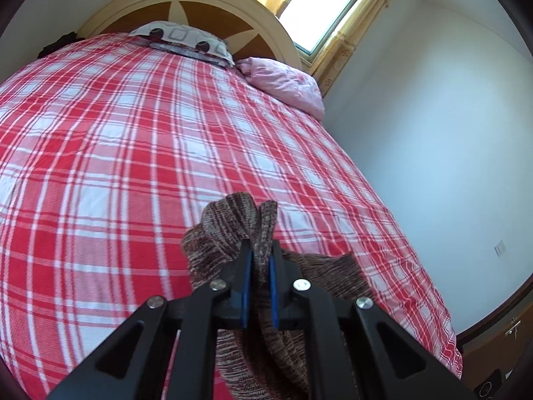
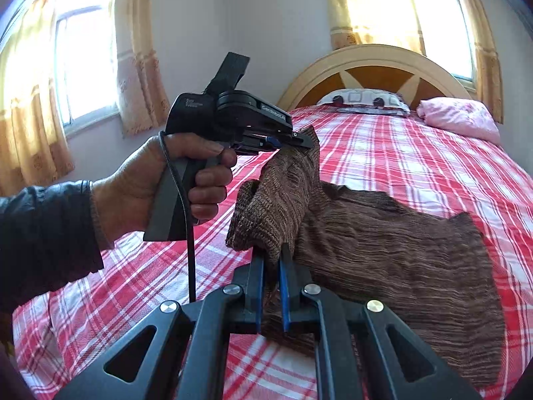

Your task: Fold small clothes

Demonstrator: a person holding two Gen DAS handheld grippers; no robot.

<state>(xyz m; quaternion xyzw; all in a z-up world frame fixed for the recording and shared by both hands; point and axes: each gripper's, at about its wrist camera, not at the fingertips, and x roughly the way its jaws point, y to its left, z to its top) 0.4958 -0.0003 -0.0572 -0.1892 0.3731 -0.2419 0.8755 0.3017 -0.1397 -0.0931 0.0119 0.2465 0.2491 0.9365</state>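
Both grippers clamp the brown knit garment (image 2: 383, 233) over the plaid bed (image 2: 416, 153). The left gripper (image 2: 301, 140), in the person's left hand (image 2: 160, 183), pinches a corner lifted off the sheet; in its own view its fingers are narrow on bunched knit (image 1: 261, 250). The right gripper (image 2: 271, 260) nips a fold of the near edge, its pads almost together. The rest of the garment lies on the bed, its long axis running from the grippers toward the right side. Pillows (image 2: 363, 98) sit by the headboard (image 2: 376, 63).
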